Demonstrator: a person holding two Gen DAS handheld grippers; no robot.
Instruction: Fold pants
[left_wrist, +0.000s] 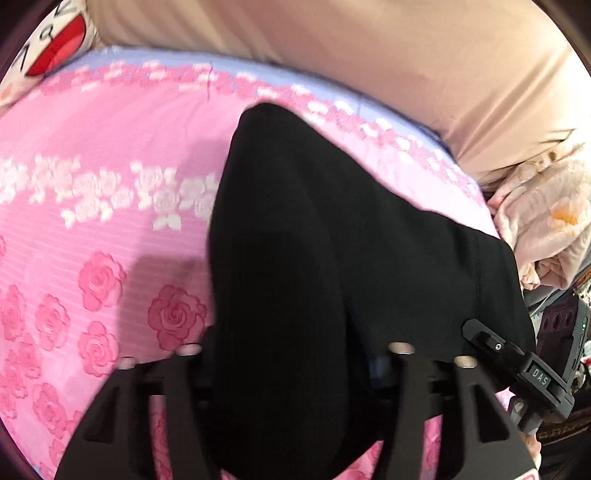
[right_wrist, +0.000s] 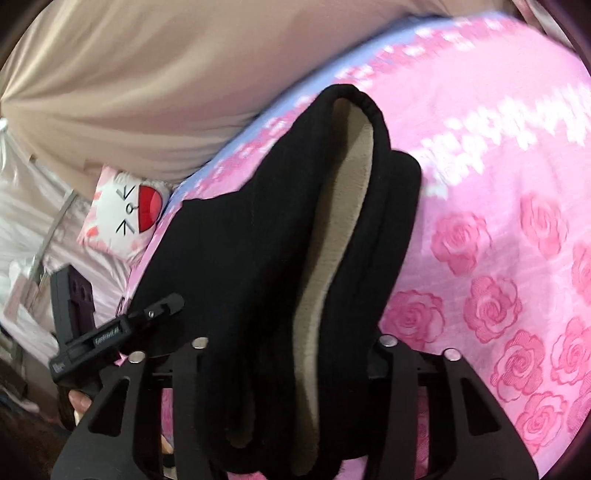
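I see the black pants (left_wrist: 332, 258) bunched mid-frame over the pink rose bedsheet (left_wrist: 92, 240), tan lining (right_wrist: 332, 258) showing. My left gripper (left_wrist: 291, 354) and right gripper (right_wrist: 291, 347) each clamp a fold of them. A cartoon pillow (right_wrist: 125, 214) sits left; no containers appear.

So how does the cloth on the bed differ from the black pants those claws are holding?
The bedspread is pink with a rose pattern; the black pants are plain, with a beige lining showing at one opening. The bedspread lies spread flat; the pants are bunched and lifted at the near end by the left gripper and right gripper. Both are soft fabric.
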